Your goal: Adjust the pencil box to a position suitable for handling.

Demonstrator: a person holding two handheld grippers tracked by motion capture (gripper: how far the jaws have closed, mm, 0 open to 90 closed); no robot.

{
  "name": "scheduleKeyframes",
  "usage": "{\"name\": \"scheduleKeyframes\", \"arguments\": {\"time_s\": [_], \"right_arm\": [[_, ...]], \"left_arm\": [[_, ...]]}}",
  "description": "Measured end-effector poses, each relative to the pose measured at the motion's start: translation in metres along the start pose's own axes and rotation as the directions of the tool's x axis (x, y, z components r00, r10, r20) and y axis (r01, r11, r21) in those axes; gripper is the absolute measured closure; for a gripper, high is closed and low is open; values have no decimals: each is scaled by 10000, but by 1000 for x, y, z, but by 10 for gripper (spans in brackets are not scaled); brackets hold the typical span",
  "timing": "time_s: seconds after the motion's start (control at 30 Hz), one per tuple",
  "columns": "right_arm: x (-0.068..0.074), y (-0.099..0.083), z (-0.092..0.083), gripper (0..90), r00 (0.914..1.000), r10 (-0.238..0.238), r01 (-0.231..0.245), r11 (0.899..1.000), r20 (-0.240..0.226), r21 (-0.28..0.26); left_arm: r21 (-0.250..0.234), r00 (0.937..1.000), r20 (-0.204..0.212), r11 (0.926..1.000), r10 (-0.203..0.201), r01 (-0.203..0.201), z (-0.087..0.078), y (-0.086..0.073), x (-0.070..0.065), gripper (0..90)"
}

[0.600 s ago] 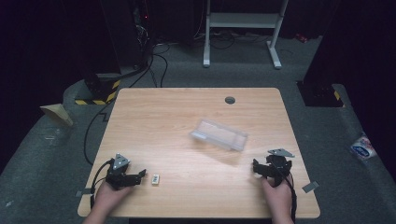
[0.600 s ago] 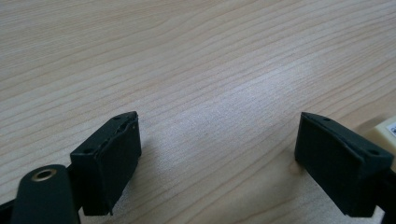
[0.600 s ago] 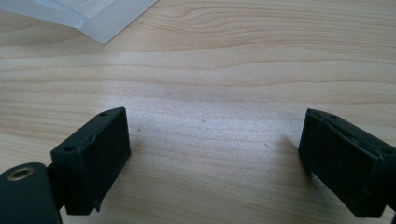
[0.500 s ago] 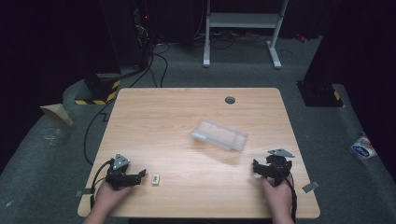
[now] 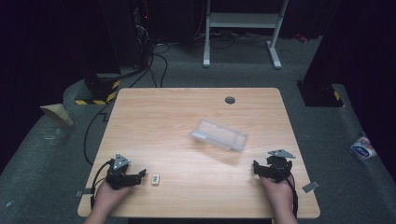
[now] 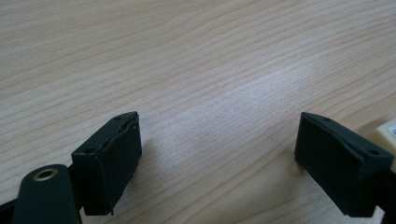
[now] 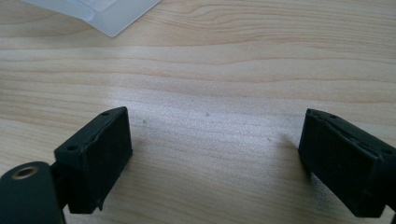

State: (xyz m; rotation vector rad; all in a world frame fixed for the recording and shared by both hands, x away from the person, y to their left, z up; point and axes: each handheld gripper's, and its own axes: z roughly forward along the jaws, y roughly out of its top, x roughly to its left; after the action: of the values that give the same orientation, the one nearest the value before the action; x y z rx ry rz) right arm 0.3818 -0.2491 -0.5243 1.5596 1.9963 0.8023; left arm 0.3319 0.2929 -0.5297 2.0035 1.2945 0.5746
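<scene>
I have both tongs resting low on the wooden counter [image 5: 187, 116], near its front edge. My left tongs [image 5: 142, 173] are at the front left corner, held in the left hand [image 5: 108, 196], and they point toward a small white block [image 5: 156, 178] that lies flat on the wood just beside the tips. In the left gripper view the two black jaws stand wide apart with only bare wood between them, and a pale corner of the small white block [image 6: 386, 130] shows just behind the jaw on the right of that view. Whether that jaw touches the block I cannot tell.

My right tongs [image 5: 256, 167] are at the front right corner, in the right hand [image 5: 279, 191], with the grey plate on top. In the right gripper view the jaws are also wide apart and nothing is between them, only the wood grain. At the top left of that view I see a corner of the clear plastic case [image 7: 100, 11].

In the high view the clear plastic case [image 5: 218, 134] lies flat near the middle of the counter, a little to the right and turned at an angle. It is well apart from the left tongs and nearer to the right ones, but not touching them.
</scene>
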Motion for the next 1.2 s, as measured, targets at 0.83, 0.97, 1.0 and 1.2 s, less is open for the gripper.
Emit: {"name": "scheduleKeyframes", "arguments": {"time_s": [0.83, 0.97, 1.0, 1.2], "right_arm": [[9, 35, 0, 438, 9960, -181, 113, 9968, -872, -785], [14, 50, 5, 463, 9956, -305, 218, 9949, -884, -985], [14, 54, 6, 468, 9958, -291, 204, 9948, -868, -997], [19, 79, 20, 503, 9946, -332, 224, 9938, -982, -1089]], "left_arm": [[52, 10000, 37, 10000, 30, -30, -1, -1, 1, 146], [50, 10000, 35, 10000, 32, -32, -1, -1, 1, 147], [50, 10000, 28, 10000, 37, -37, -1, -1, 1, 147], [49, 10000, 47, 10000, 26, -27, -2, -1, 1, 149]]}}
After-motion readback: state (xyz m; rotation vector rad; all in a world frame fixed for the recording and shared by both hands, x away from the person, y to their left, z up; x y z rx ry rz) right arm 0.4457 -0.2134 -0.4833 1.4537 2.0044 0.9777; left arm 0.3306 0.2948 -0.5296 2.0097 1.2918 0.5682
